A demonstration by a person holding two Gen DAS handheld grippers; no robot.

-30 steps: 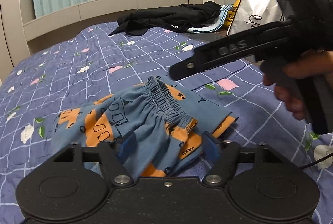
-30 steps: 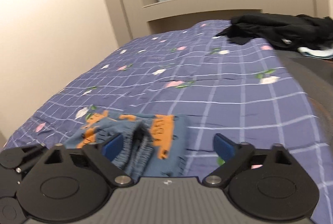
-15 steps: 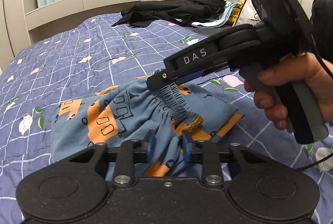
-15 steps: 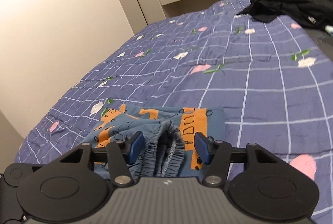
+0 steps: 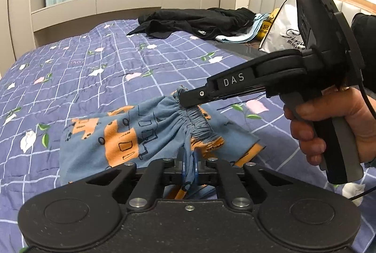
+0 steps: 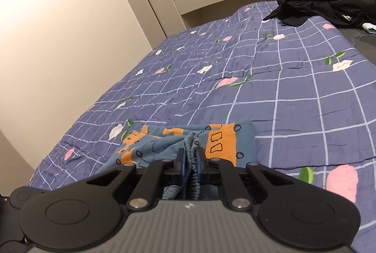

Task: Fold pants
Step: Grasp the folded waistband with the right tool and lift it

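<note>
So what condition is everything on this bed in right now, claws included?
Pants: crumpled, waistband pinched at two spots.
Left claw: just closed, shut on the pants.
Right claw: just closed, shut on the elastic waistband.
Black clothes: heaped, unfolded.
White bag: leaning upright by the headboard.

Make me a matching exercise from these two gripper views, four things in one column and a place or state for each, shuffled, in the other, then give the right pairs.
Things
1. pants
2. black clothes
3. white bag
4. left gripper

Places or states
A. against the headboard
B. heaped at the far end of the bed
C. shut on cloth just below the waistband
D. blue with orange print, bunched between two grippers

Pairs: 1-D, 2-B, 3-A, 4-C
</note>
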